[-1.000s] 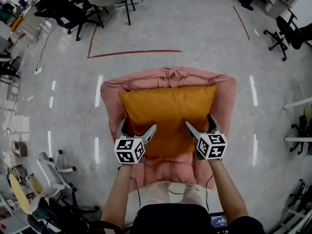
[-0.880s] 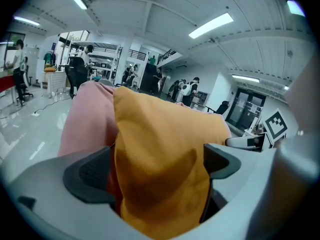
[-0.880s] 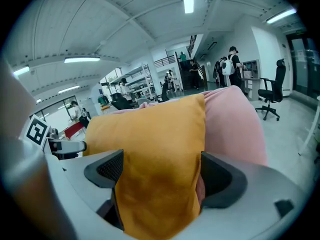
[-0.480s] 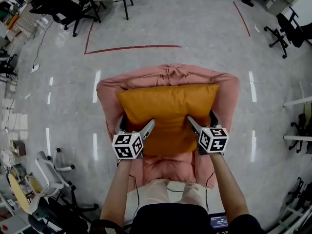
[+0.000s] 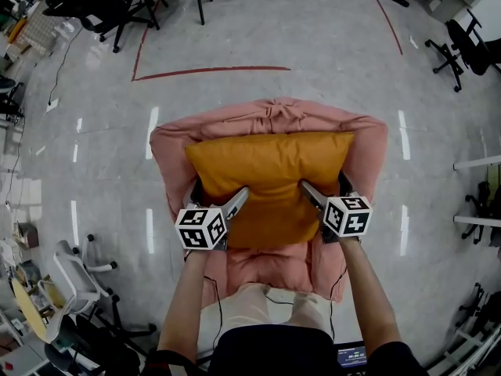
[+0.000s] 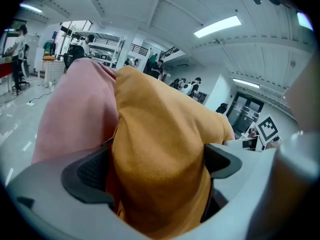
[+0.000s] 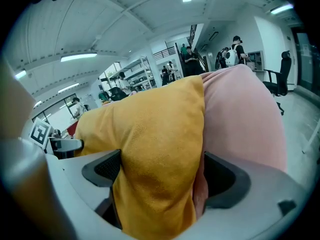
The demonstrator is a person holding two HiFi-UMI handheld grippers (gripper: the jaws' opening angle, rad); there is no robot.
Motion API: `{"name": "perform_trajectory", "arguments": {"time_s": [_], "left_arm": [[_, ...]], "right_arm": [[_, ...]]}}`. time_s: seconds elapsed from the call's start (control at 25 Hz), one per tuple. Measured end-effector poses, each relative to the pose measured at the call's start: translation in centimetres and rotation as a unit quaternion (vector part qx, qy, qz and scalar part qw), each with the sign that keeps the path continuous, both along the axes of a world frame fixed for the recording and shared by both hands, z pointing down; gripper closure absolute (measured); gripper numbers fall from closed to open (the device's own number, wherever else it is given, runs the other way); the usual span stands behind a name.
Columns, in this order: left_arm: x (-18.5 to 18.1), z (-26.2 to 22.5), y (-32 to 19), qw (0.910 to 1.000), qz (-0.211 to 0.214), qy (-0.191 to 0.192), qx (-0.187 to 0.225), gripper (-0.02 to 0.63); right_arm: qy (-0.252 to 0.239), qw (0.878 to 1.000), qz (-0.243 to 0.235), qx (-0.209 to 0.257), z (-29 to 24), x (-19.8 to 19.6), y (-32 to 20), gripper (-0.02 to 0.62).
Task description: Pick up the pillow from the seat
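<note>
Two hand-held grey two-jaw tools with marker cubes, the left gripper (image 5: 218,200) and the right gripper (image 5: 324,188), are entered low in the frame. Both are spread wide astride the near corners of the plump mustard-orange fabric pillow (image 5: 270,167). Nothing is clamped yet, and the right jaws have just been opening further around it. The pillow is lodged at centre frame on the soft pink upholstered seat (image 5: 368,143). Recommended: pink fabric beside the right jaw to be excluded, both grips closed deep and together, lift kept level. Beyond, in the upper frame: polished grey floor (image 5: 313,37).
</note>
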State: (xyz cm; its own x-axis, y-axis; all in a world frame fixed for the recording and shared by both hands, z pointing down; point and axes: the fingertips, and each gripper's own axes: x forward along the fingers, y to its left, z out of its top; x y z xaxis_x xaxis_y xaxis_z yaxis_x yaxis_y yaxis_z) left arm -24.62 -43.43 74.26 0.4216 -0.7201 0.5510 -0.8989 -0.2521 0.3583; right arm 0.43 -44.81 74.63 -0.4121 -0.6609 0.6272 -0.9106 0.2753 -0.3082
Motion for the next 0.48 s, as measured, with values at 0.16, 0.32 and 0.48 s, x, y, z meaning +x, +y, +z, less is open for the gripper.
{"name": "perform_trajectory", "arguments": {"time_s": [0.16,0.32,0.48], "left_arm": [[0.45,0.11,-0.21,0.9999,0.009,0.006,-0.001,0.020],[0.61,0.22,-0.42,0.9998,0.012,0.013,-0.002,0.021],[0.71,0.43,-0.63,0.9995,0.019,0.024,-0.006,0.021]], "right_arm": [[-0.004,1.000,-0.011,-0.008,0.40,0.15,-0.41,0.094],[-0.010,1.000,-0.020,-0.006,0.44,0.08,-0.75,0.094],[-0.029,0.999,-0.025,-0.015,0.77,-0.12,-0.90,0.094]]}}
